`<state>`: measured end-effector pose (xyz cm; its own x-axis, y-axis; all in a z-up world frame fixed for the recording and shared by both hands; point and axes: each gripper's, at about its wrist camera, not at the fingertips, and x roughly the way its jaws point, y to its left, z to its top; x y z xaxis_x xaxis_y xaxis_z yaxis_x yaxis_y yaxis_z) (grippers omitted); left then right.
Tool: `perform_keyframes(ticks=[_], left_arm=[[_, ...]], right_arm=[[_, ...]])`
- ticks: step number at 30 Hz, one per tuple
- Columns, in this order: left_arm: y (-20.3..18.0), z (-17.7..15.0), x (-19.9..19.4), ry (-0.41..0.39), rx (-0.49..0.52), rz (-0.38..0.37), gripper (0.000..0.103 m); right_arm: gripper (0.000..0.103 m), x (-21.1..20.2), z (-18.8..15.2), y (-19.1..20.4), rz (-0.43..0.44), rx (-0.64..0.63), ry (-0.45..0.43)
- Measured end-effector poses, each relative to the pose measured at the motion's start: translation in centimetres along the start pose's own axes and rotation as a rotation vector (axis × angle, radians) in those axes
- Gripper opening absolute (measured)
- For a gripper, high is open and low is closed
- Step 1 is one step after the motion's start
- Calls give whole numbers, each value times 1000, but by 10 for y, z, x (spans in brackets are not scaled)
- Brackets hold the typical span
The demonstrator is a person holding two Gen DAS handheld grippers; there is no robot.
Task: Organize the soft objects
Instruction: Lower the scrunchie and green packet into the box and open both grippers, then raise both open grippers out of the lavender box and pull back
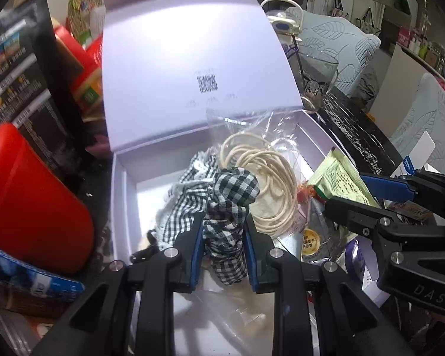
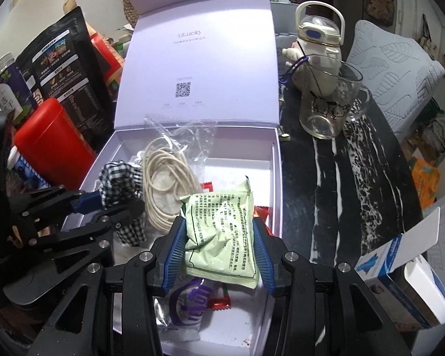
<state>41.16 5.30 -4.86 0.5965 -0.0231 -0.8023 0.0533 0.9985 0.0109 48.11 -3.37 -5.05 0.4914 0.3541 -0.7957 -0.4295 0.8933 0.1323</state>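
My left gripper point(image 1: 224, 231) is clamped tight on a rolled strip of black-and-white checked cloth point(image 1: 231, 204), holding it just over the near left part of the open pale-lilac cardboard box point(image 2: 277, 160), where more of the same gingham lies crumpled on the box floor. My right gripper point(image 2: 219, 249) has its blue pads on either side of a crumpled pale-green printed foil sachet point(image 2: 222, 231); the jaws stand at a middling width with the sachet between them, and the pads seem to touch its edges, so I read it as a light hold, though I cannot be sure how firmly it is pinched. The sachet hangs over the near right part of the box, above a silver-and-purple snack packet point(image 2: 190, 299) and a small red wrapper point(image 2: 219, 302) already lying on the floor by the near wall. Between my two claws, towards the middle of the box, a coil of cream cord in a clear plastic bag point(image 2: 163, 184) rests against the cloth. The hinged lid stands upright at the far edge. Outside, on the dark marbled tabletop point(image 2: 356, 178), a clear glass mug with cartoon prints point(image 2: 329, 103) sits off the far right corner of the box, and a red plastic canister point(image 2: 50, 142) stands along its left wall. I judge the sorting well along: most soft pieces are inside, and what remains is setting down these two and perhaps closing the lid.
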Motion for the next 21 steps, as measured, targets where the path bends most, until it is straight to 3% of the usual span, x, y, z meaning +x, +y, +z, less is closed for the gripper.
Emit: perform_keyframes(ticks=[6, 9, 18, 19, 21], left_arm=[[-3, 4, -21, -60, 14, 62, 24], [-3, 6, -28, -75, 7, 78, 24], [7, 9, -37, -88, -31, 75, 28], [8, 9, -37, -86, -34, 76, 36], [9, 9, -39, -89, -42, 78, 69]], right_arm=[[46, -6, 0, 0, 3, -6, -10], [52, -13, 1, -2, 14, 8, -24], [62, -30, 3, -5, 20, 21, -61], [62, -31, 3, -5, 18, 20, -64], [62, -34, 3, -6, 14, 19, -69]])
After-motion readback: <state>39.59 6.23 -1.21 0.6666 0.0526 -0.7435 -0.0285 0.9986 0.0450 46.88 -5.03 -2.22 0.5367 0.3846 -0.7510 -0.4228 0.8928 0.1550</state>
